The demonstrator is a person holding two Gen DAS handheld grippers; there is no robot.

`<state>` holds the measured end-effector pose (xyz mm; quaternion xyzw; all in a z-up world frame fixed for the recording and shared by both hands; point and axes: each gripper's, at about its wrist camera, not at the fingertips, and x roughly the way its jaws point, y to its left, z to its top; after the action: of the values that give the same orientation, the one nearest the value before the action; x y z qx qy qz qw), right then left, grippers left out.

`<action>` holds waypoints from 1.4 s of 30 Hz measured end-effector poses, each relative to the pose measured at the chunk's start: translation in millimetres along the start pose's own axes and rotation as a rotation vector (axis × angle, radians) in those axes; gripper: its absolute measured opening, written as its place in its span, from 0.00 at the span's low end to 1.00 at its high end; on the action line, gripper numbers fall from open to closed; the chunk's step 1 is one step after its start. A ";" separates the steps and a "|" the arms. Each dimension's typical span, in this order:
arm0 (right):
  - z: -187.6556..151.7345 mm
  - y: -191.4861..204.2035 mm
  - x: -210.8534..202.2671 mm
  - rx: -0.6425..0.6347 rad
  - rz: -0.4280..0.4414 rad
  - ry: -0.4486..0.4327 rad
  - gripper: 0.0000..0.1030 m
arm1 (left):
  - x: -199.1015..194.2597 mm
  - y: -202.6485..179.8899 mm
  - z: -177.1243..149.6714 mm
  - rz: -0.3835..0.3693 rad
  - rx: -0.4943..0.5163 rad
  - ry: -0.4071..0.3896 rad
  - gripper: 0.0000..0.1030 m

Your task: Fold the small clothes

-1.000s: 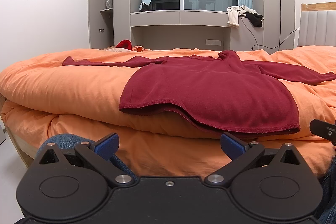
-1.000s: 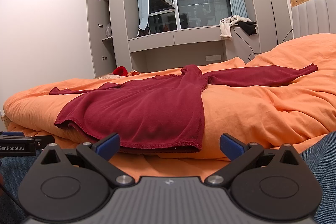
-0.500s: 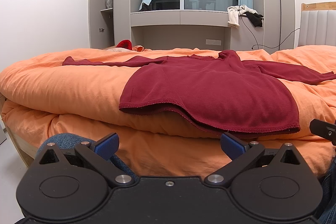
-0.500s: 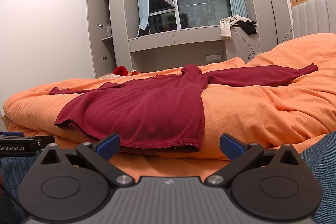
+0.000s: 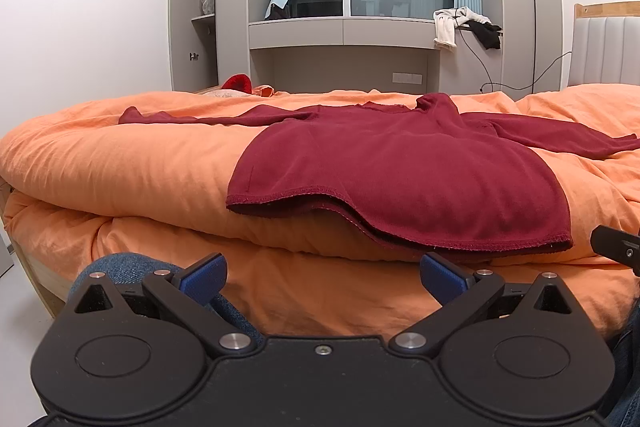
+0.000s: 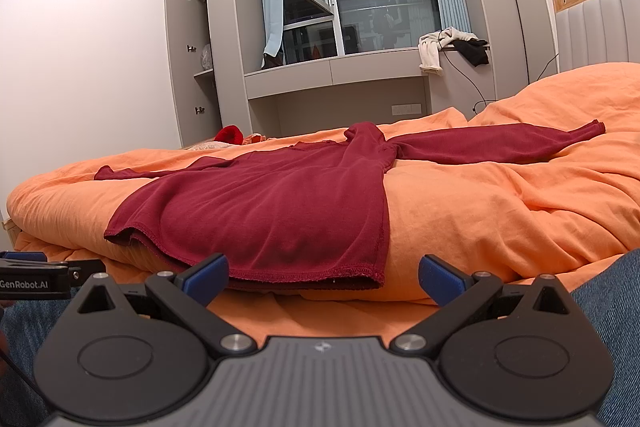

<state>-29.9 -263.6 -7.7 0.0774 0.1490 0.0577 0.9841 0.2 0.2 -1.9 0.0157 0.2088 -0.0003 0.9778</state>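
A dark red long-sleeved top lies flat on the orange duvet of the bed, hem at the near edge, sleeves stretched out toward either side. Spread open like this, it seems laid ready for a first fold, none yet made. The left gripper hangs low in front of the near edge, jaws wide and empty, the hem just beyond it. The right gripper is likewise spread wide with nothing in it, facing the hem's right corner. Denim-clad knees show beside both tools.
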 end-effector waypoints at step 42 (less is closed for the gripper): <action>104.3 -80.6 117.2 -0.051 -0.226 0.101 1.00 | 192.2 -87.8 165.6 -0.041 0.127 0.018 1.00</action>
<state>120.1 -340.7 43.8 0.0319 0.2047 -0.0460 0.9772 242.6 -91.5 68.0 0.0734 0.2173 -0.0336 0.9728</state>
